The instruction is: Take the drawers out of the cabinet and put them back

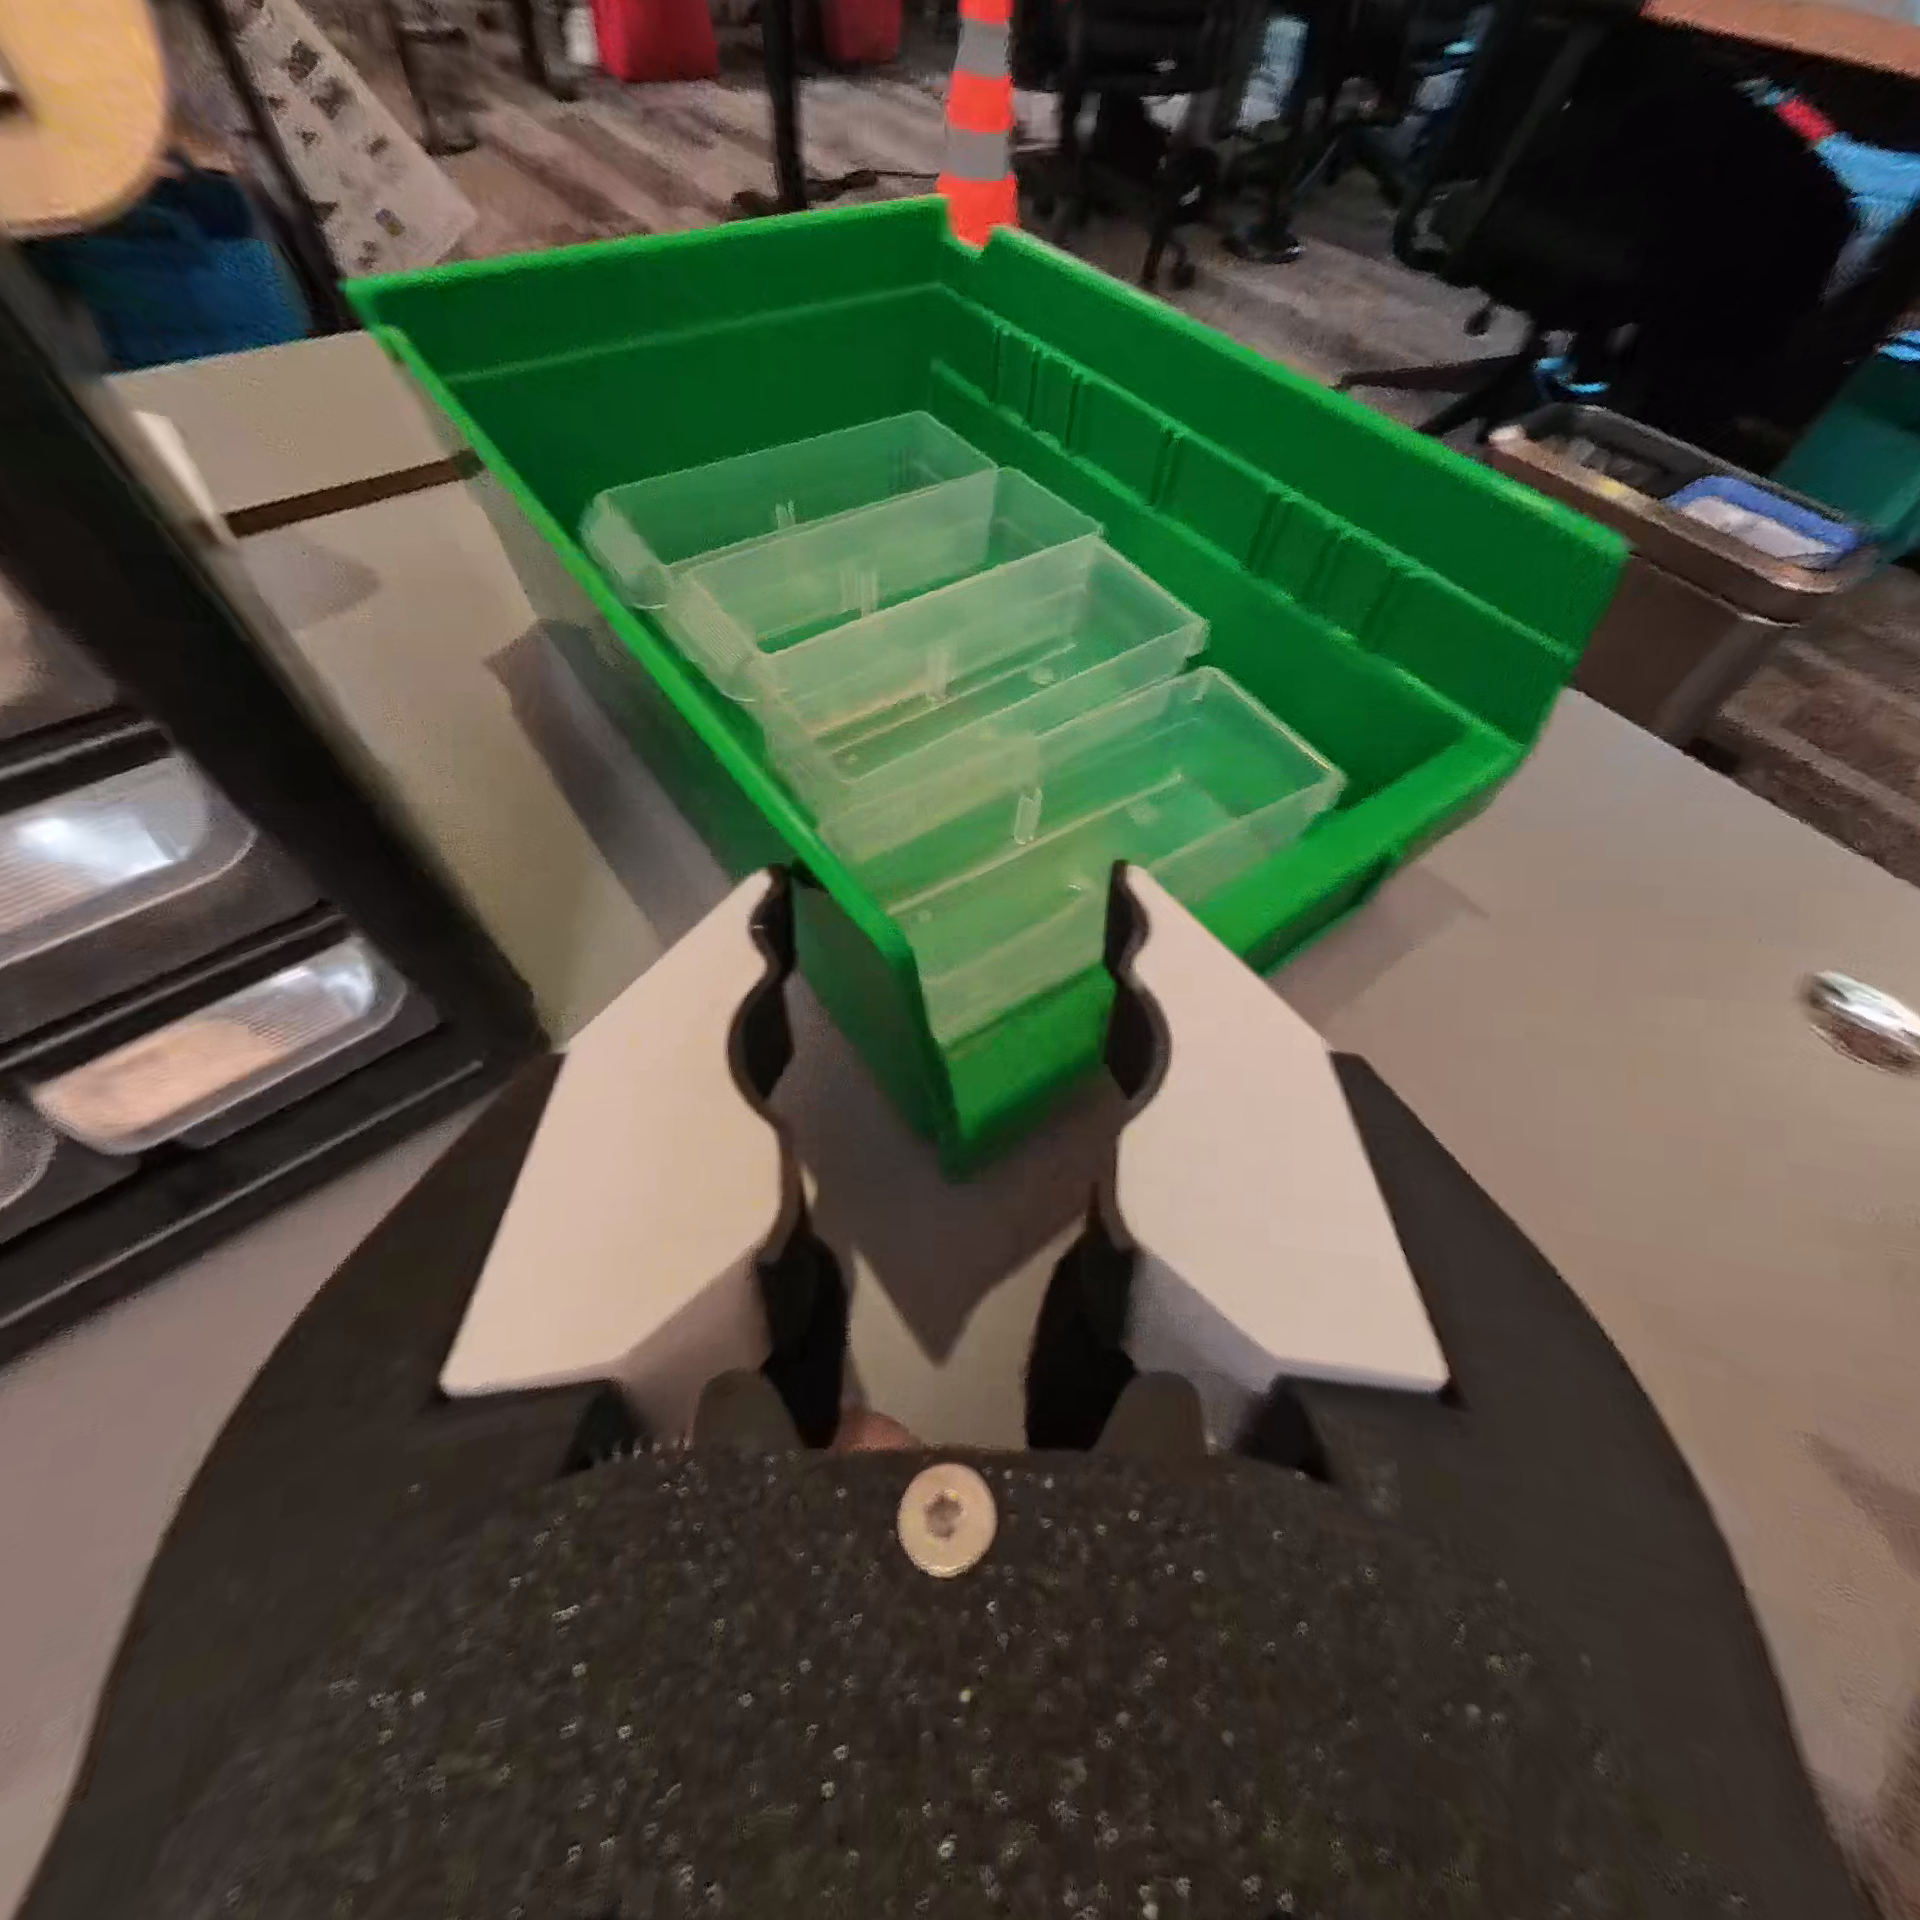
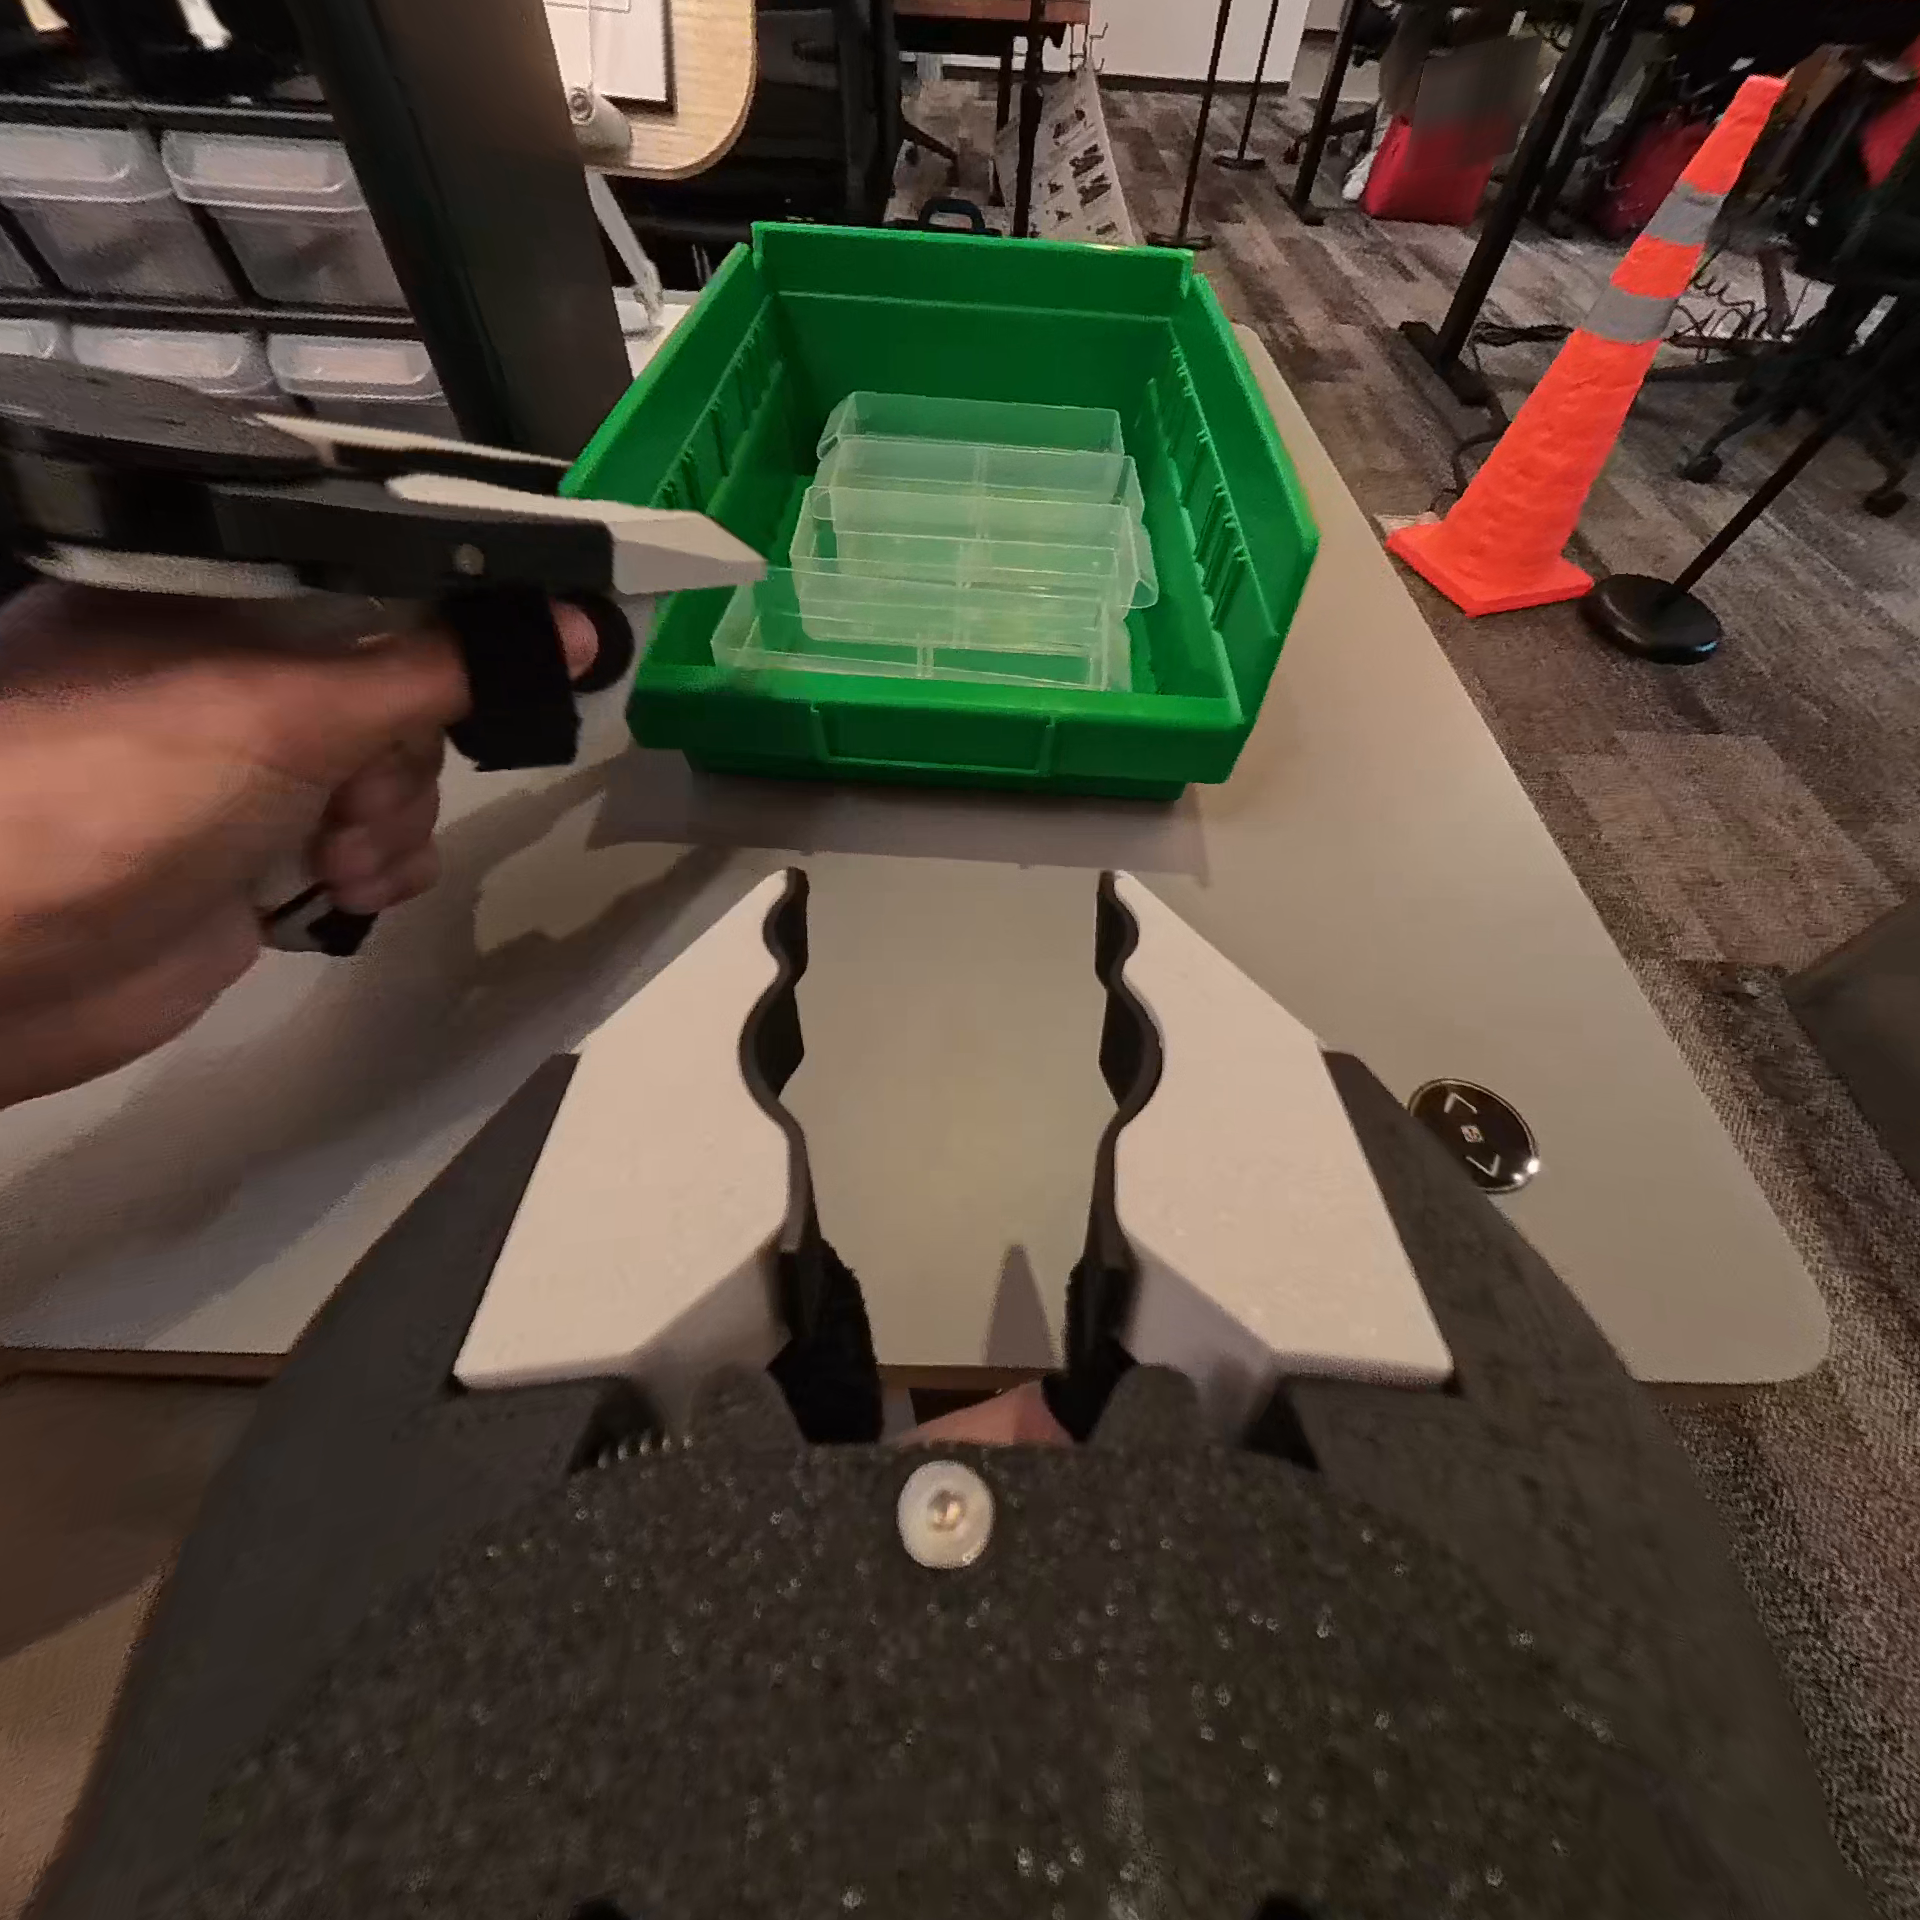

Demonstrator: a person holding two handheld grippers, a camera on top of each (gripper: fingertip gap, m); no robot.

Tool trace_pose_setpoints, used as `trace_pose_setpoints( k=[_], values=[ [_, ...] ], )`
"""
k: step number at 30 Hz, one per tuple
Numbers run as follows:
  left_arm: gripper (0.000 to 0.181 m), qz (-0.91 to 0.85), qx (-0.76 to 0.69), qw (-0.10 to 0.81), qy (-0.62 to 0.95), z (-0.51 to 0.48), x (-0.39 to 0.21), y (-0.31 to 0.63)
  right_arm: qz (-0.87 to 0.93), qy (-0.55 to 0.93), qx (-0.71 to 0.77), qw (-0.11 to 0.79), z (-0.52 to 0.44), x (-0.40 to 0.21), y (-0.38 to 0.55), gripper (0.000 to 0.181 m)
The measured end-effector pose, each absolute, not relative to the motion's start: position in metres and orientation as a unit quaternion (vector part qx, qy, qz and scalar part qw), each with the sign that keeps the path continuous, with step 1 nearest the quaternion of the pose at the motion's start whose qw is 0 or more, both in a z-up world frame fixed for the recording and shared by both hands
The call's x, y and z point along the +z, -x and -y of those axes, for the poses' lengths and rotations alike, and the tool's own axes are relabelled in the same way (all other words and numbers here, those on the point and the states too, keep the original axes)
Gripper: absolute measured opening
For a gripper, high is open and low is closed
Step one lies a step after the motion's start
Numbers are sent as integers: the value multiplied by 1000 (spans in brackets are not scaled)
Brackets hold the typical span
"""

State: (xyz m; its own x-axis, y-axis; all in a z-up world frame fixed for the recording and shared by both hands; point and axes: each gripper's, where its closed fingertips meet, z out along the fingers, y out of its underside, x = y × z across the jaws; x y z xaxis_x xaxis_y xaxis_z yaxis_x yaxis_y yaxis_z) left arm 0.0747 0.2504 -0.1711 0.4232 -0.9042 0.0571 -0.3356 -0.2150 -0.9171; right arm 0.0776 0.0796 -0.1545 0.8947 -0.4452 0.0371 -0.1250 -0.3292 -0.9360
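Observation:
A green bin (image 1: pixel 1299 582) stands on the grey table (image 1: pixel 1558 1091) and holds several clear plastic drawers (image 1: pixel 935 665), overlapping in a row. My left gripper (image 1: pixel 951 894) is open and empty, its tips just over the bin's near corner, with the nearest drawer (image 1: pixel 1122 831) beyond them. The black cabinet (image 1: pixel 156 883) with clear drawers stands to the left. In the right wrist view, my right gripper (image 2: pixel 951 894) is open and empty above bare table, in front of the bin (image 2: pixel 935 727). The left gripper (image 2: pixel 717 561) reaches the bin's left rim, held by a hand (image 2: pixel 208 779). The cabinet (image 2: pixel 208 229) is at upper left.
An orange traffic cone (image 2: pixel 1558 416) stands on the carpet to the right of the table. A round desk control button (image 2: pixel 1473 1132) sits near the table's right edge. Office chairs (image 1: pixel 1610 208) and a grey waste bin (image 1: pixel 1683 561) stand beyond the table.

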Motion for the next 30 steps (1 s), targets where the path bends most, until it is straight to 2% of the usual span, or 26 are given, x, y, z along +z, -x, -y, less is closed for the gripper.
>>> trace_pose_setpoints(
  k=[3, 12, 20, 30],
  values=[
    [22, -396, -294, 463, 737, -267, -175, -72, -194, 801, -142, 549, -74, -157, -86, 56],
    [5, -413, -261, 474, 732, -252, -176, -25, -261, 807, -142, 510, -70, -175, -109, 57],
    [2, -510, -302, 413, 692, -227, -177, 56, -197, 702, -78, 680, -48, -64, -76, 57],
    [1, -601, -391, 315, 622, -279, -176, 195, -171, 745, -51, 643, -81, -106, -44, 56]
  ],
)
